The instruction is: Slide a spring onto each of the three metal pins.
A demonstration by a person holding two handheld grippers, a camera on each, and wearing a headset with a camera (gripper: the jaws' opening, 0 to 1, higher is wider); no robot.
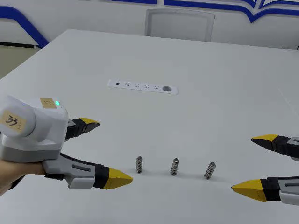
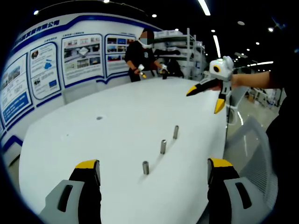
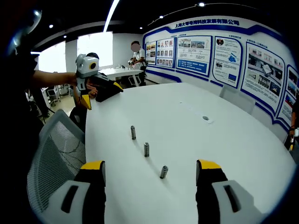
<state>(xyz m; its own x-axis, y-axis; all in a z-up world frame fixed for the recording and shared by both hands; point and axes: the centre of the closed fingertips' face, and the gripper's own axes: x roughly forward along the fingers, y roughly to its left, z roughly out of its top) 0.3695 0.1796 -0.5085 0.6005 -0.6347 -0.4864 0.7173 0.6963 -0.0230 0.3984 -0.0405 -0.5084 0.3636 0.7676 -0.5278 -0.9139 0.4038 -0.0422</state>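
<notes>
1. Nearest the headset: left claw (image 1: 112, 150), low on the left over the table. Jaws are spread wide with nothing between them, tips aimed toward the row of springs.
2. White table (image 1: 210, 70): big and mostly bare, with a grey chair (image 1: 180, 24) at its far edge.
3. The right claw (image 1: 245, 163) sits at the right edge of the head view. Jaws are also wide and empty, tips facing the left claw across the row.
4. A white socket strip (image 1: 142, 86) lies flat mid-table, well beyond the work.
5. Springs (image 1: 174, 166): three, upright in a straight row between the two claws. They stand apart from each other and neither claw touches them. The rightmost looks slightly tilted in the head view, but that could be perspective.
6. Pins: hidden inside the coils, so I can't confirm them directly. Loose springs would hardly stand like that, so my read is that each one sits on a pin.
7. Step in hand: looks like all three are loaded and both claws are clear of them. Task is done, or near enough.
8. Next move, if any: check that the tilted one is fully seated. Narrow one claw and press lightly on the coil top, straight down along the pin. A sideways push could tip it.
</notes>
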